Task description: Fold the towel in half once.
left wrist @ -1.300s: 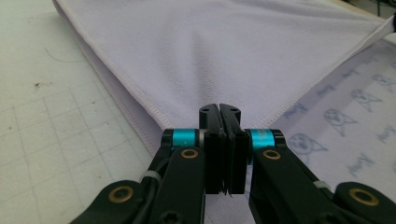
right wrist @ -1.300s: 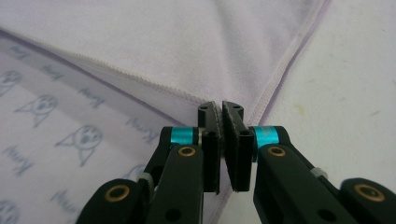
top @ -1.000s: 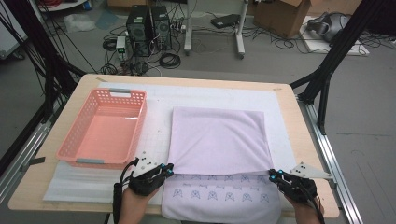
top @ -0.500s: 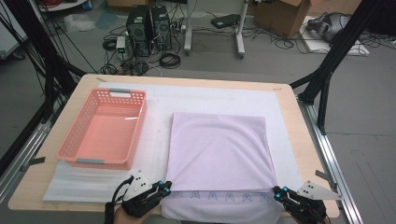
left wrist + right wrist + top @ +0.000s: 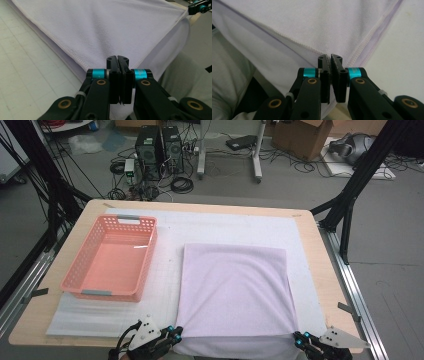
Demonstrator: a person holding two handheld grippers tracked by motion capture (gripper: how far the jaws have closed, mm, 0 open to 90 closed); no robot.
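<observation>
A pale lilac towel [image 5: 234, 287] lies folded on the white mat, its near edge hanging over the table's front. My left gripper [image 5: 174, 334] pinches the towel's near left corner, jaws shut on the cloth [image 5: 100, 37] in the left gripper view [image 5: 117, 59]. At the near right corner my right gripper [image 5: 299, 338] is shut on the towel [image 5: 317, 22] too, its jaws [image 5: 330, 58] closed over the hemmed edge. The other gripper [image 5: 200, 7] shows far off at the top right of the left gripper view.
A pink plastic basket [image 5: 111, 258] stands empty on the left of the white mat [image 5: 230, 227]. The wooden table [image 5: 327, 270] ends just in front of both grippers. Computer towers, cables and black frame legs stand beyond the far edge.
Both grippers have pulled back toward the near edge, dragging the towel's front. The patterned lower layer that showed earlier is now covered by the plain lilac layer.
</observation>
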